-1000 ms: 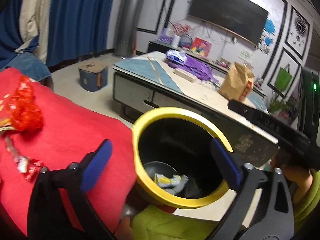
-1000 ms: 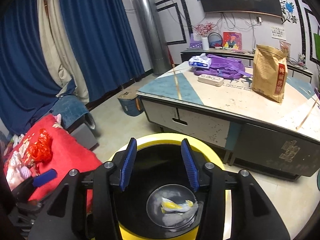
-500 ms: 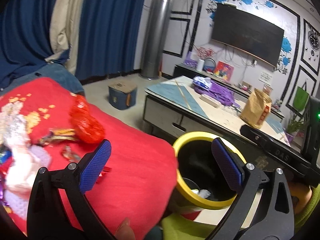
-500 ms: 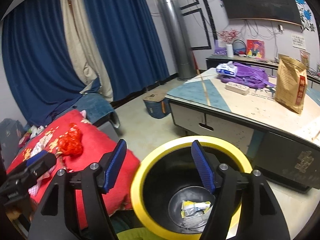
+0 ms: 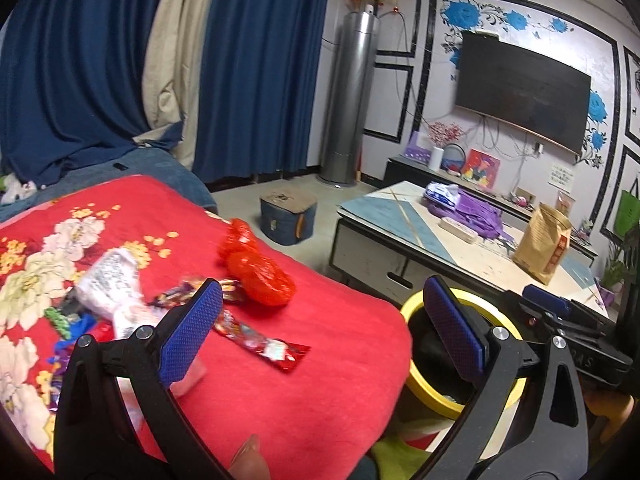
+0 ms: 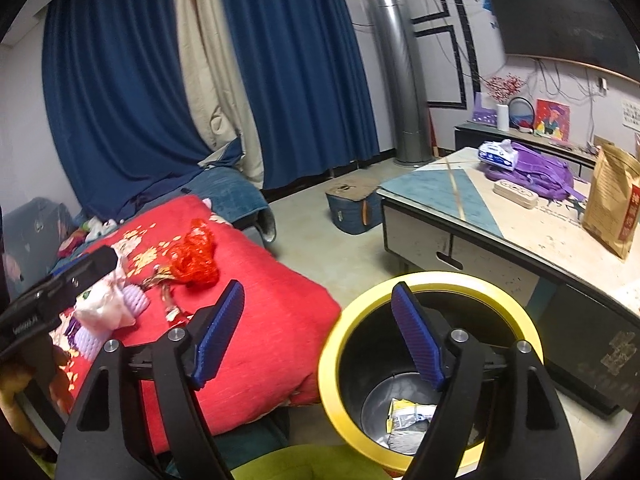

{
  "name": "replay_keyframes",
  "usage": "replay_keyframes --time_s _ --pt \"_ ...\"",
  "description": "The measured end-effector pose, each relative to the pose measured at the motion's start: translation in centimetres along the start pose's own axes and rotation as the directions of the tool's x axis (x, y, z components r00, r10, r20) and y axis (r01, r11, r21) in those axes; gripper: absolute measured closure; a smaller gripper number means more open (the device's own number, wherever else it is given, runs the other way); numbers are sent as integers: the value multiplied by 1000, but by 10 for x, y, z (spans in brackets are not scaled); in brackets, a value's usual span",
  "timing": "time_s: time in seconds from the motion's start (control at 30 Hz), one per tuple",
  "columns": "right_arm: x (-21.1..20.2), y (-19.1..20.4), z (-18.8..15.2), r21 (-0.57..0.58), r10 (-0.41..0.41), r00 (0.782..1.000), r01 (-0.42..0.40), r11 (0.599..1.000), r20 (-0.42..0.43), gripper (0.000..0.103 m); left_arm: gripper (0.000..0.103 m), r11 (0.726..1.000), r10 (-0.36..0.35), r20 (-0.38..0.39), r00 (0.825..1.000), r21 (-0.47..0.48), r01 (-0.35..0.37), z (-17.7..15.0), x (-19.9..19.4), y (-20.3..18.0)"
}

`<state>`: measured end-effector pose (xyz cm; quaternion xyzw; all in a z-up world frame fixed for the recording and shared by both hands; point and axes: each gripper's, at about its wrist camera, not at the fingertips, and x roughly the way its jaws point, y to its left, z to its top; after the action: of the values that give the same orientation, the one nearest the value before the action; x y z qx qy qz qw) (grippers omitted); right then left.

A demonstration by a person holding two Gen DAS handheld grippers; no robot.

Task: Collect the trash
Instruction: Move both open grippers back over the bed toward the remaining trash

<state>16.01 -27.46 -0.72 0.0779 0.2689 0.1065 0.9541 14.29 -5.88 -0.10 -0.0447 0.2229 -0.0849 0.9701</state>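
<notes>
while opening, right gripper hangs above binned wrapper.

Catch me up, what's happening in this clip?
A person with a handheld claw in each hand is clearing trash off a red blanket into a yellow-rimmed bin beside it. A yellow-and-white wrapper already lies at the bottom of the bin. The right claw is empty above the bin's edge, jaws opening. The left claw is open and empty, pointed at the blanket, where a red plastic bag, a red snack wrapper and a white packet remain.
</notes>
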Motion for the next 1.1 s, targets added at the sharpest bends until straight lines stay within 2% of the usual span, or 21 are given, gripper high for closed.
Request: replay_keyframes --time_s 0.23,0.53,0.77,1.1 --pt "1 21 3 -36 40 999 -40 999 -1 28 11 999 53 26 998 -10 -53 2 -16 21" --pt "10 53 8 -107 128 991 -130 986 -27 27 11 991 125 29 992 -42 -124 0 -31 54" --pt "27 91 10 -191 194 979 -203 960 -66 27 11 983 173 9 985 -70 -172 -3 -39 77" --pt "71 132 13 -274 237 965 -260 926 -115 27 11 974 204 -60 977 -91 -209 -20 -42 103"
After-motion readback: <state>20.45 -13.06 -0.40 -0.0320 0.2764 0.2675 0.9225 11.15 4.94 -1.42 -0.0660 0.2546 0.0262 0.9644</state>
